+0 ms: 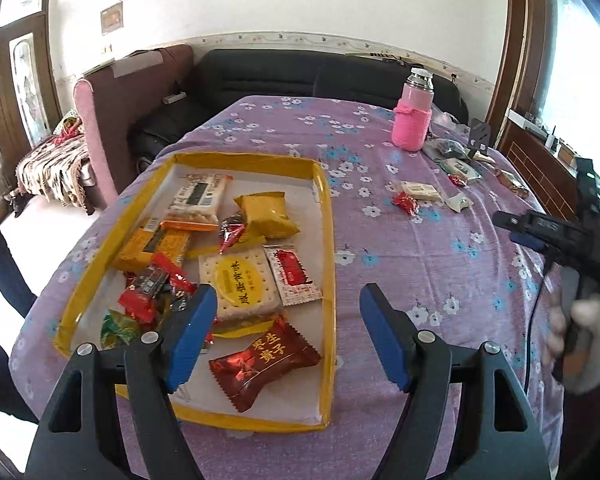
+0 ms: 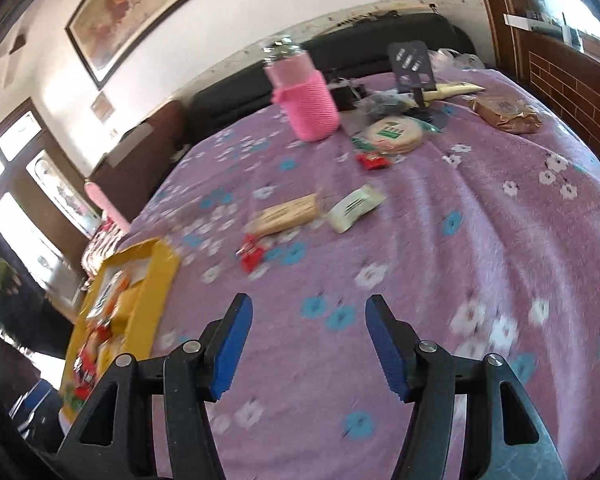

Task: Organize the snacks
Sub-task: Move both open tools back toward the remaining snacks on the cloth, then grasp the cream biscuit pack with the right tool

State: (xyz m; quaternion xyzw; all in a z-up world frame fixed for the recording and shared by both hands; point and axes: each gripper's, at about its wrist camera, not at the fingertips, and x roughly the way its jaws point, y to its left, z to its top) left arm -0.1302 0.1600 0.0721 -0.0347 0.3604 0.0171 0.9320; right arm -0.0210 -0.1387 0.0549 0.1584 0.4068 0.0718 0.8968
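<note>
A yellow-rimmed tray [image 1: 327,216] on the purple flowered tablecloth holds several snack packets, among them a dark red packet [image 1: 262,362] and a round-label cracker pack [image 1: 242,280]. My left gripper [image 1: 288,312] is open and empty above the tray's near right part. My right gripper [image 2: 308,320] is open and empty over bare cloth; it also shows in the left wrist view [image 1: 516,228] at the right. Loose snacks lie ahead of it: a beige cracker pack [image 2: 286,214], a white packet [image 2: 354,208], a red candy [image 2: 252,256], a round green-label pack [image 2: 394,134] and a brown packet [image 2: 506,114]. The tray [image 2: 160,276] is at its left.
A pink knit-covered bottle [image 1: 412,120] [image 2: 308,100] stands at the table's far side. A black stand [image 2: 412,66] and a small clutter sit behind the snacks. A sofa and armchair lie beyond the table; a wooden cabinet is at the right.
</note>
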